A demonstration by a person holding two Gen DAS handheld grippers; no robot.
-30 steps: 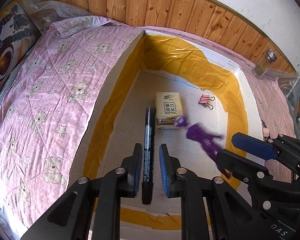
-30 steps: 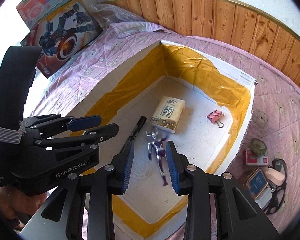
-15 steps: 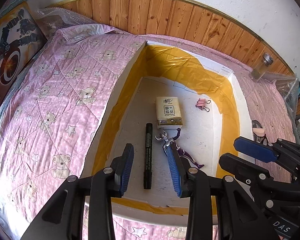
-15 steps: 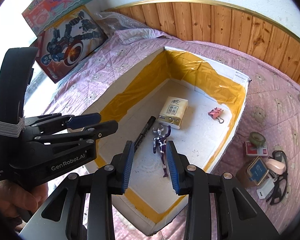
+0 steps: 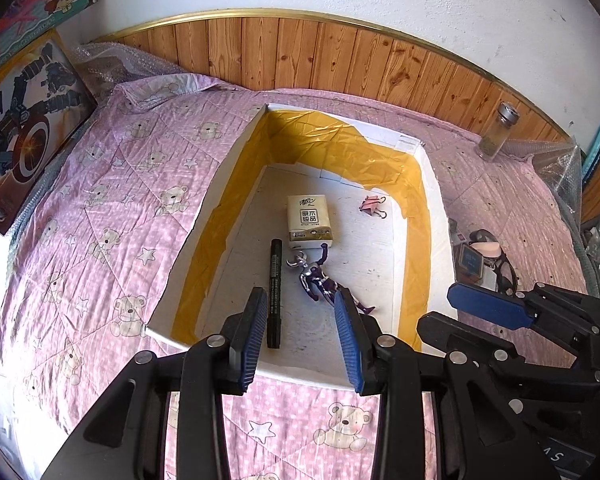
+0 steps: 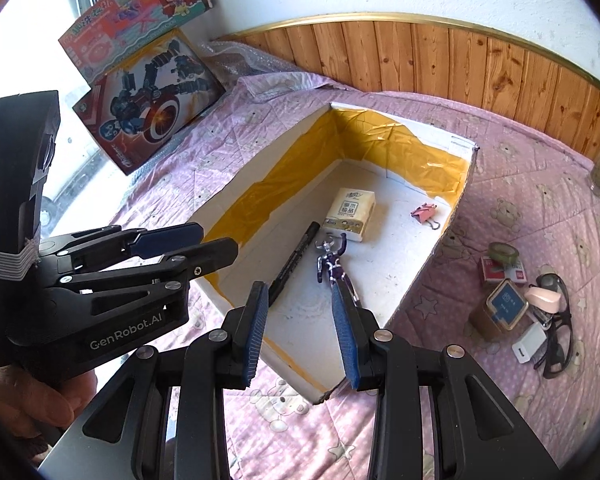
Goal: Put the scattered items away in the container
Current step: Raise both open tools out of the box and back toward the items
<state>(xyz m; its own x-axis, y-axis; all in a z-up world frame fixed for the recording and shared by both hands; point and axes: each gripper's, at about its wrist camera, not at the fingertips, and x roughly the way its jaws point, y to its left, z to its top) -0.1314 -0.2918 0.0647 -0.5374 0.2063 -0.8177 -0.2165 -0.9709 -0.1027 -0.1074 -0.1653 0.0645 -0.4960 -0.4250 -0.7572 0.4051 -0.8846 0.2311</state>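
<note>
A white box lined with yellow tape (image 5: 414, 208) (image 6: 458, 208) lies on the pink bedspread. Inside lie a black marker (image 5: 275, 280) (image 6: 296, 258), a purple toy figure (image 5: 318, 280) (image 6: 332, 266), a tissue pack (image 5: 309, 222) (image 6: 350, 212) and a pink binder clip (image 5: 372, 206) (image 6: 424, 213). My left gripper (image 5: 300, 308) (image 6: 204, 240) hangs open above the box's near end, empty. My right gripper (image 6: 300, 300) (image 5: 440, 308) is open and empty too, raised over the near right corner. Scattered items lie right of the box: a tin (image 6: 500, 310), glasses (image 6: 560, 328), a white charger (image 6: 529, 342) and a tape roll (image 6: 503, 252).
Two toy boxes (image 6: 148, 80) lean on the wall at the left. A glass jar (image 5: 496, 132) stands by the wooden panelling at the right, with bubble wrap (image 5: 560, 160) beside it. A hand (image 6: 24, 400) holds the left gripper's handle.
The left gripper let go of the marker and the right one dropped the purple figure; both now lie in the box. Both grippers opened and pulled up and back.
</note>
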